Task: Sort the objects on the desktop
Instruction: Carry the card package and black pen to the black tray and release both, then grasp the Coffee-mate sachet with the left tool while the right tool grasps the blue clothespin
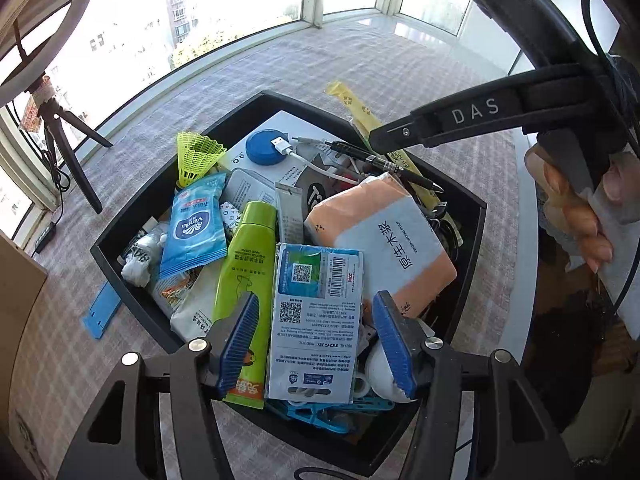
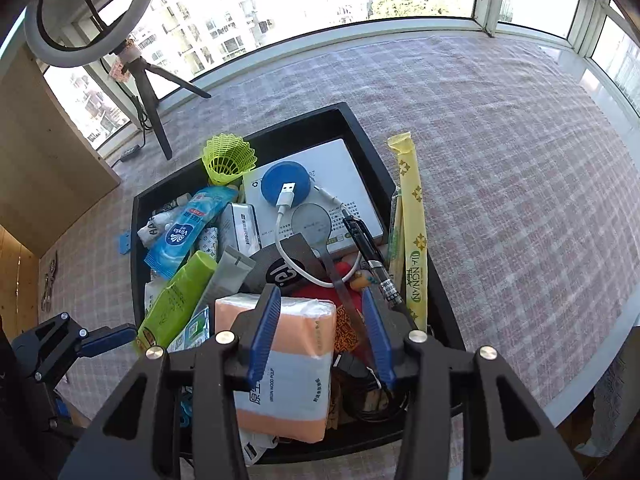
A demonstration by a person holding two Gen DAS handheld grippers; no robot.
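Observation:
A black tray on the checked tablecloth is heaped with objects. My left gripper is open above its near side, fingers either side of a blue-white card package, beside a green tube. My right gripper is open over an orange tissue pack, not touching it. The tray also holds a Vinda wipes packet, a yellow shuttlecock, a blue round lid, a white USB cable and a black pen.
A yellow tea sachet leans on the tray's right edge. A ring light on a tripod stands at the far left, next to a wooden box. A blue strip lies left of the tray. Windows run behind the table.

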